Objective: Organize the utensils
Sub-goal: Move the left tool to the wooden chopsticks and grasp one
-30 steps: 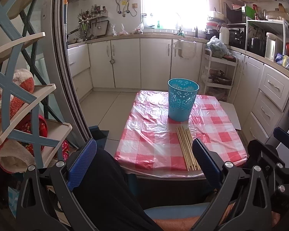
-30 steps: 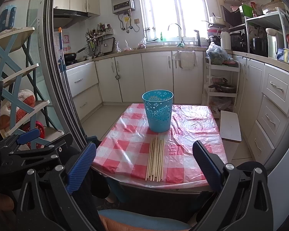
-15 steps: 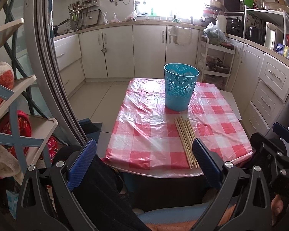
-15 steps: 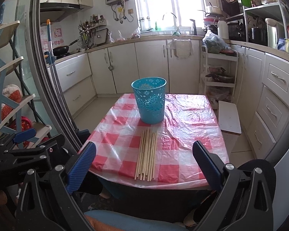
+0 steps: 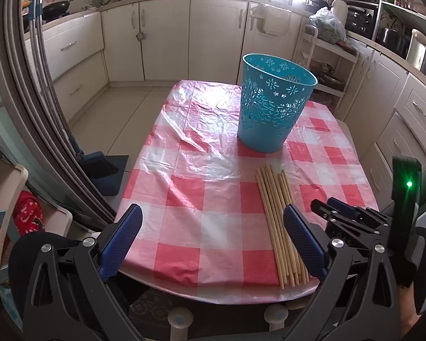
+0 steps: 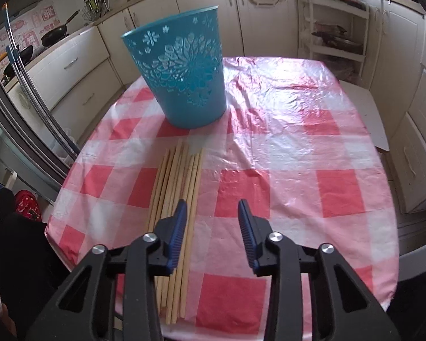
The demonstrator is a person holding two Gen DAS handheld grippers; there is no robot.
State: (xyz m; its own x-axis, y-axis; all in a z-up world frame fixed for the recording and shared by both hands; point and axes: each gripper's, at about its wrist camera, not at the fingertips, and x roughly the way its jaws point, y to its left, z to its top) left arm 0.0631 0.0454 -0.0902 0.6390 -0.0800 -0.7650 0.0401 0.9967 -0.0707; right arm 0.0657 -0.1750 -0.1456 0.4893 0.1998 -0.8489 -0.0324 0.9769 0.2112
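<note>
- Right now the chopsticks (image 6: 174,210) lie in a flat bundle on the checked bench (image 6: 284,147), just short of the blue basket (image 6: 181,76), their long axis running toward it.
- Nearer is the right gripper (image 6: 211,213): fingers half spread, holding nothing, the bundle at its left finger (image 6: 179,221).
- Farther back, the left gripper (image 5: 211,227) hangs wide and empty at the bench's edge.
- A small shift left would likely straddle the sticks.

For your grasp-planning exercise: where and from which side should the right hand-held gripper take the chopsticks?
Probably near the chopsticks' close ends, from above, jaws across their width: they lie flat, side by side, pointing at the blue basket. The right hand-held gripper is open just right of them.
</note>
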